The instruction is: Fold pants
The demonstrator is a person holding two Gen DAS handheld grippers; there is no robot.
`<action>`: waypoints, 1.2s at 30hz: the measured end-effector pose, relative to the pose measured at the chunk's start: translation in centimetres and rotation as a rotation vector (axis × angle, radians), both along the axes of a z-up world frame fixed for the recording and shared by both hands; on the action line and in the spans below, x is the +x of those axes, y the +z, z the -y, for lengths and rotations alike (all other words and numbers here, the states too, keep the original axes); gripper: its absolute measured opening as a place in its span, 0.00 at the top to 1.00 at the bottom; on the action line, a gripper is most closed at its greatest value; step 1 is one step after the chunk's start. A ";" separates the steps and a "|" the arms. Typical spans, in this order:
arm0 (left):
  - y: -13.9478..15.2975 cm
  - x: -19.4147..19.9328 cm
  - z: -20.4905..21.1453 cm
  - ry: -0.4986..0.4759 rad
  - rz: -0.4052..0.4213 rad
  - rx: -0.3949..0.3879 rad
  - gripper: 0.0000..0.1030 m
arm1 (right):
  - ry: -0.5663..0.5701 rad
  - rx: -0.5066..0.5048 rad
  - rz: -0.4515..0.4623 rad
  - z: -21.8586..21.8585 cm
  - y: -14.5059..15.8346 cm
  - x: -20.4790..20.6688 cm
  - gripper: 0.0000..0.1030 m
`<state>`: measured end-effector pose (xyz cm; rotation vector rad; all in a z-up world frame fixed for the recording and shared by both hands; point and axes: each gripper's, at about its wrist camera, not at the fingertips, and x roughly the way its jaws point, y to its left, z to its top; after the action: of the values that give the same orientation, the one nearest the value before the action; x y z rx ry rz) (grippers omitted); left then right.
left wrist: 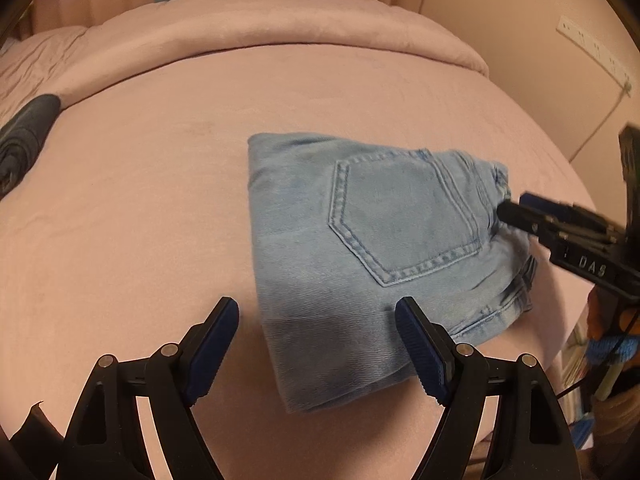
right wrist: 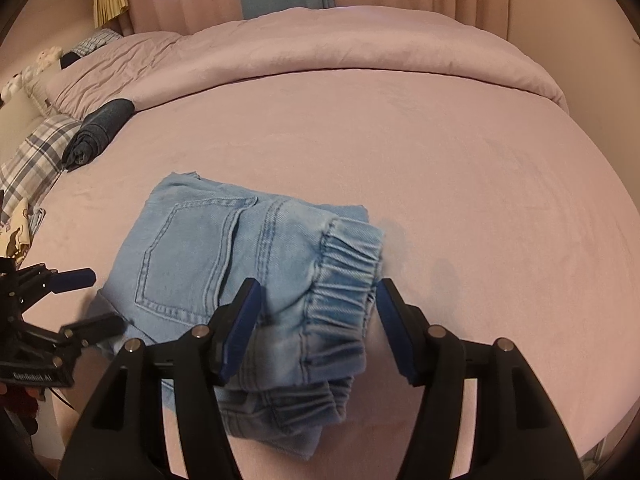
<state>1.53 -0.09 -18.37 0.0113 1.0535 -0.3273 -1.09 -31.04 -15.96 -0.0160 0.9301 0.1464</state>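
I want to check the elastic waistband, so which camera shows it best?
The right wrist view: the waistband sits close, between the open right gripper. The left wrist view shows only its bunched edge, far off.

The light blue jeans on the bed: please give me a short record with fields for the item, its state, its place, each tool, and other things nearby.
item: light blue jeans
state: folded into a compact bundle, back pocket facing up, elastic cuffs on one end
place: on the pink bed cover
left tool: open, fingers straddling the near edge of the jeans, nothing gripped
right tool: open, fingers on either side of the cuff end, nothing gripped
nearby: dark rolled garment at the far left of the bed, apart from the jeans
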 end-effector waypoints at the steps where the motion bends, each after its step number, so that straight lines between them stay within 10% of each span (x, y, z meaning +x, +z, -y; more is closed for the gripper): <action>1: 0.1 0.1 -0.4 0.008 -0.003 -0.020 0.22 | -0.005 0.002 0.000 0.1 0.0 -0.1 0.42; 17: -0.9 2.9 -1.9 0.097 -0.079 -0.222 0.22 | -0.057 0.204 -0.110 2.4 -1.3 -0.8 0.34; 36: -3.3 5.9 -1.8 0.103 -0.174 -0.263 0.17 | -0.096 0.350 -0.217 3.9 -3.6 -0.9 0.15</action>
<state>7.41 1.70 -21.72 -0.3115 1.1713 -0.3761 -1.98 -34.90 -19.59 0.3739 1.1090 0.2229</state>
